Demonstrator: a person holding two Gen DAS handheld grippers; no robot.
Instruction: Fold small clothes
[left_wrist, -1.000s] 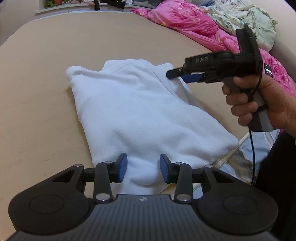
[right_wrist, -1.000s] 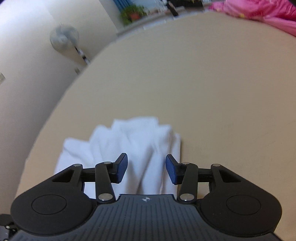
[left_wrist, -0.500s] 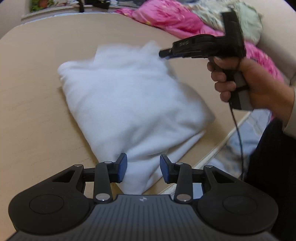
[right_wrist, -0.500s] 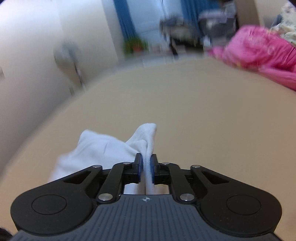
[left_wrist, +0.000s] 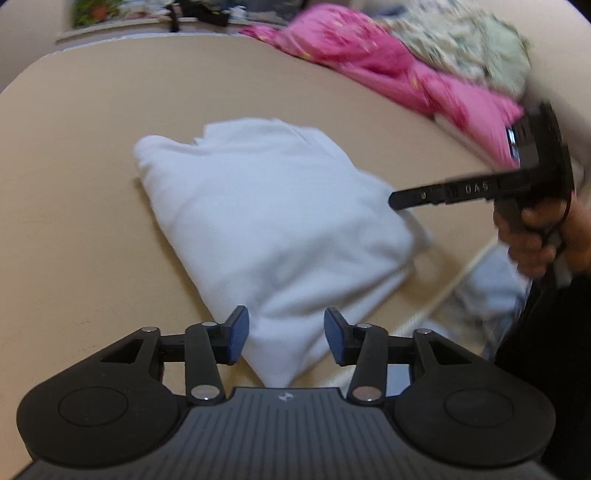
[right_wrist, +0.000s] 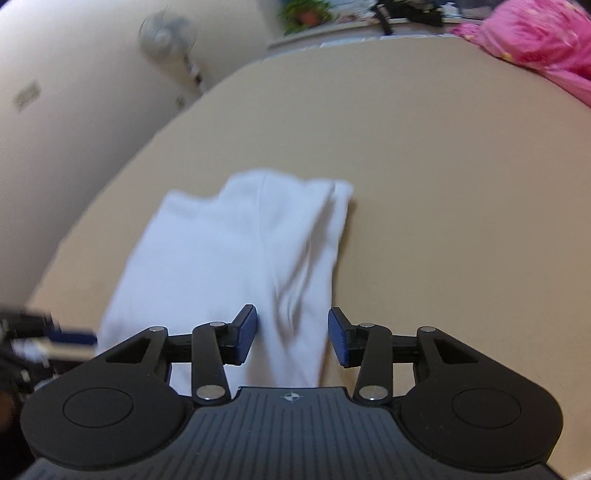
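A white garment (left_wrist: 266, 206) lies folded in a thick bundle on the tan bed surface (left_wrist: 92, 184). My left gripper (left_wrist: 286, 339) hovers over the bundle's near corner. Its jaws are opening, and the cloth lies below them with neither pad pressing it. In the left wrist view my right gripper (left_wrist: 395, 199) shows from the side, with a hand (left_wrist: 535, 236) holding it at the garment's right edge. In its own view the right gripper (right_wrist: 291, 336) has its jaws opening above the white garment (right_wrist: 236, 251), free of the cloth. The left gripper (right_wrist: 55, 336) appears blurred at the left edge.
A pink quilt (left_wrist: 388, 74) and floral bedding (left_wrist: 461, 40) are piled at the far right. The bed's edge, with pale striped cloth (left_wrist: 491, 288), runs along the right, beside the person's dark clothing. A fan (right_wrist: 166, 33) stands by the wall, and plants (right_wrist: 306, 11) sit on the far sill.
The right gripper pinched a fold of the garment and lifted it, then let go and drew back to the right. The garment now lies in a narrower bundle. The left jaws stand slightly wider.
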